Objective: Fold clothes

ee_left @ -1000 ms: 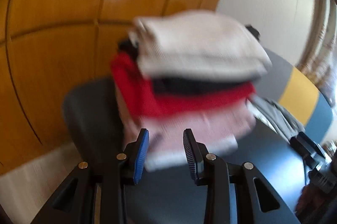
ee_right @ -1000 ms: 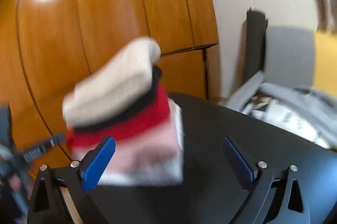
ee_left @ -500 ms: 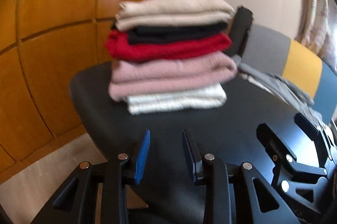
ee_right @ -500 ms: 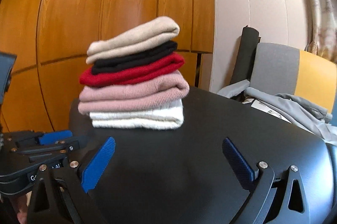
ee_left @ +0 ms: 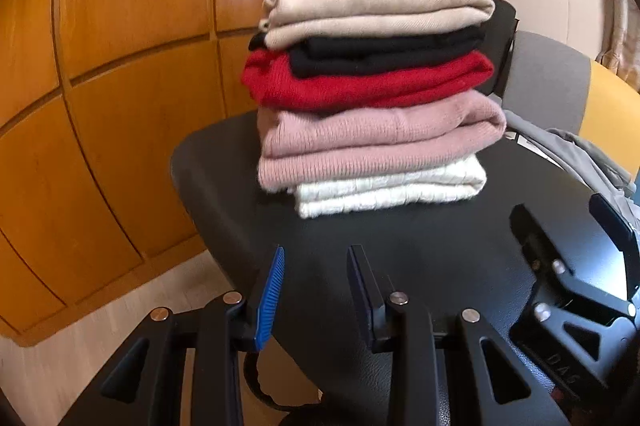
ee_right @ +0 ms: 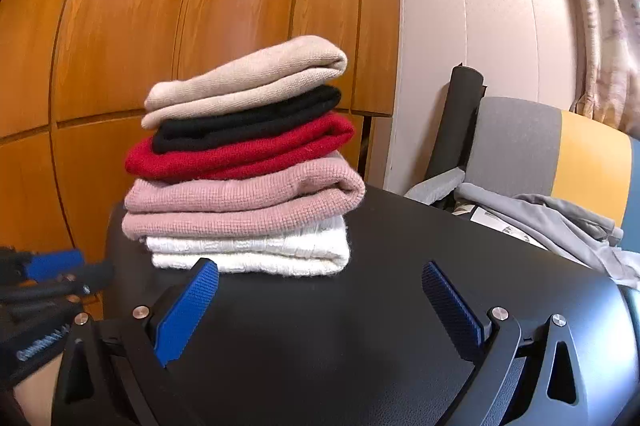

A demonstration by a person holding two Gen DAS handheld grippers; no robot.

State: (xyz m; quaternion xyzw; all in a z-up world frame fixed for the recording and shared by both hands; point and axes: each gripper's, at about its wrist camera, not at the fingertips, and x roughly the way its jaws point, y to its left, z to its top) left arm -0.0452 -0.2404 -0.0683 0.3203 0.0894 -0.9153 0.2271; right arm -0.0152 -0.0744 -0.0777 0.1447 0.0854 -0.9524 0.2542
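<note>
Both the left tongs [ee_left: 316,254] and right tongs [ee_right: 320,270] hover apart and empty, near the folded sweater stack [ee_right: 244,162] on the black surface [ee_right: 360,326].

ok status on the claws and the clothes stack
Left claw open, empty. Right claw open wide, empty. Folded stack five high on black table. Grey garment loose beyond, path clear.

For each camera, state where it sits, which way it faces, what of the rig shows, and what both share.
Left wrist: on the left gripper, looking forward and down at the sweater stack; own open fingers, plus the right gripper at right.
Right wrist: on the right gripper, facing the stack more level; wide-open fingers, left gripper at left edge.
Shared: stack, black table, grey garment.
</note>
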